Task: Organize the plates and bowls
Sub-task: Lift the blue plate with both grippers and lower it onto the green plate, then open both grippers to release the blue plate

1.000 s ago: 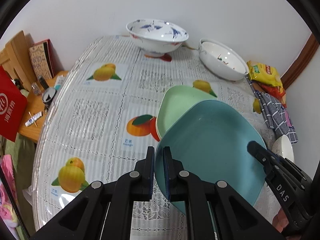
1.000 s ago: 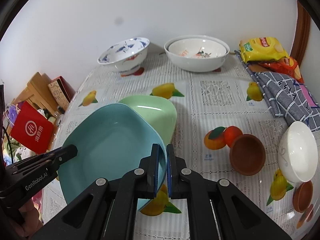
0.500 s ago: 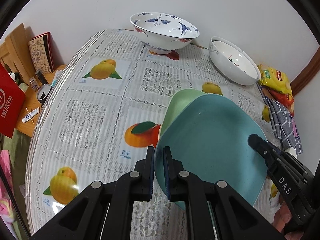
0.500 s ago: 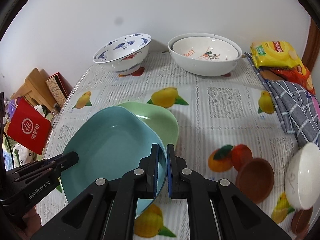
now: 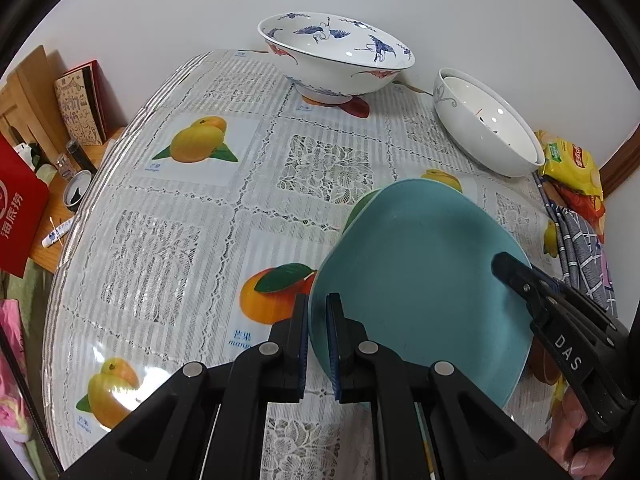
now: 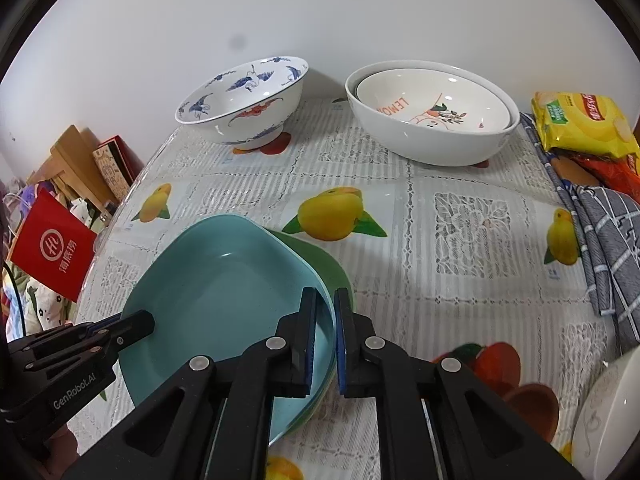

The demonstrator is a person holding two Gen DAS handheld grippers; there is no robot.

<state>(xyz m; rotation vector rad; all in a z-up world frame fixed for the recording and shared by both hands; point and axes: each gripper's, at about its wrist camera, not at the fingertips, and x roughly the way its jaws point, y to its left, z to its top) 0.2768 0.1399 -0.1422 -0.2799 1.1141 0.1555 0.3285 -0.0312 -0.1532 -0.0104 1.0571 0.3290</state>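
A teal square plate (image 5: 420, 280) (image 6: 224, 284) is held by both grippers, tilted just above a light green plate (image 5: 356, 208) (image 6: 324, 264) that lies on the table. The teal plate covers most of the green one; only its far edge shows. My left gripper (image 5: 318, 312) is shut on the teal plate's left rim and shows in the right wrist view (image 6: 144, 322). My right gripper (image 6: 325, 308) is shut on the opposite rim and shows in the left wrist view (image 5: 508, 268). Whether the two plates touch I cannot tell.
A blue crane-patterned bowl (image 6: 244, 108) and two nested white bowls (image 6: 432, 120) stand at the back by the wall. A brown small bowl (image 6: 532, 404), a white bowl (image 6: 612, 412), a checked cloth (image 6: 612, 240) and snack packets (image 6: 580, 124) lie right. A red bag (image 6: 56, 248) stands beyond the left edge.
Both grippers have carried the teal plate forward and down over the green plate, which is now mostly covered. The back bowls look closer.
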